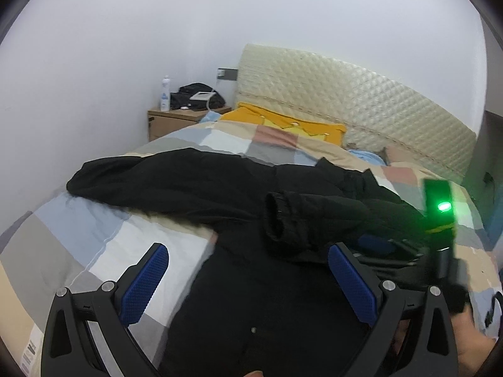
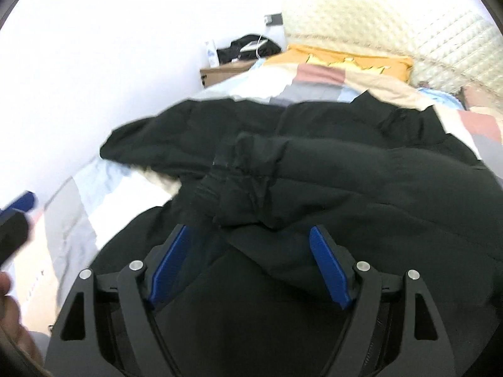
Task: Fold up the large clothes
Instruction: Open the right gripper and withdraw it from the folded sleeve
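A large black padded jacket [image 1: 220, 188] lies spread across the bed; it also fills the right wrist view [image 2: 361, 182]. One sleeve is folded over the body, its cuff [image 1: 276, 220] facing me, and it also shows in the right wrist view [image 2: 242, 188]. The other sleeve [image 1: 110, 176] stretches left. My left gripper [image 1: 248, 251] is open and empty above the jacket's lower part. My right gripper [image 2: 250, 232] is open just under the folded sleeve cuff, holding nothing. The right gripper's body with a green light [image 1: 440, 207] shows at the right of the left wrist view.
The bed has a checked quilt [image 1: 94, 238], a yellow pillow [image 1: 283, 122] and a padded cream headboard [image 1: 345, 94]. A wooden nightstand [image 1: 173, 119] at the far left holds a bottle [image 1: 165, 92] and dark items. White wall runs along the left.
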`<move>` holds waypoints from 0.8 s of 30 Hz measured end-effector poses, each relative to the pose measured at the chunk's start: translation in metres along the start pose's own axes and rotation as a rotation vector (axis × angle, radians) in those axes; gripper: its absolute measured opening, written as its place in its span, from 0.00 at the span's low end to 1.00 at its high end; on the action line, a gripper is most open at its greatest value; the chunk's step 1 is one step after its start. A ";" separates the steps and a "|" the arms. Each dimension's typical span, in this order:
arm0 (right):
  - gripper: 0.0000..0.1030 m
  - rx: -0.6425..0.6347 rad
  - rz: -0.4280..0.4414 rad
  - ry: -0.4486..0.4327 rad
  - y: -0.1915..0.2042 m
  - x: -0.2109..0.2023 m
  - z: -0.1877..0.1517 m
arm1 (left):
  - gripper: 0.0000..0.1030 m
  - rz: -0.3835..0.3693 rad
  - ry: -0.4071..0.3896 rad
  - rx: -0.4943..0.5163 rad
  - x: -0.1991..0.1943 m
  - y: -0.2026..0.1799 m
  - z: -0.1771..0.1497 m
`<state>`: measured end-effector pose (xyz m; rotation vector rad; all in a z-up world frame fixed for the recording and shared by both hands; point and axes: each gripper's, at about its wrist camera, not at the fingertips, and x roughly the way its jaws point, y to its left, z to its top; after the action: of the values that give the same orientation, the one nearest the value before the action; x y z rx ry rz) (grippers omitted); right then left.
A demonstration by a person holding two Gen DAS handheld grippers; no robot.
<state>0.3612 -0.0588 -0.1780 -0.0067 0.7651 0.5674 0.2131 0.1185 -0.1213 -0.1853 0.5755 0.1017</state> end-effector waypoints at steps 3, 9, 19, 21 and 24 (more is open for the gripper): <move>0.77 -0.013 -0.050 -0.048 -0.006 -0.041 0.001 | 1.00 0.006 -0.030 0.032 -0.011 -0.008 -0.001; 0.77 -0.005 -0.176 -0.150 -0.019 -0.129 -0.002 | 1.00 -0.023 -0.059 0.048 -0.025 -0.020 0.000; 0.77 0.113 -0.303 -0.224 -0.032 -0.224 -0.038 | 1.00 -0.033 -0.065 0.108 -0.043 -0.034 -0.002; 0.77 0.110 -0.326 -0.231 -0.031 -0.236 -0.048 | 1.00 -0.038 -0.068 0.115 -0.046 -0.036 -0.004; 0.77 0.107 -0.345 -0.251 -0.031 -0.251 -0.063 | 1.00 -0.048 -0.047 0.122 -0.047 -0.039 -0.009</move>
<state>0.1900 -0.2190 -0.0653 0.0306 0.5328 0.1929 0.1747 0.0763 -0.0968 -0.0779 0.5285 0.0241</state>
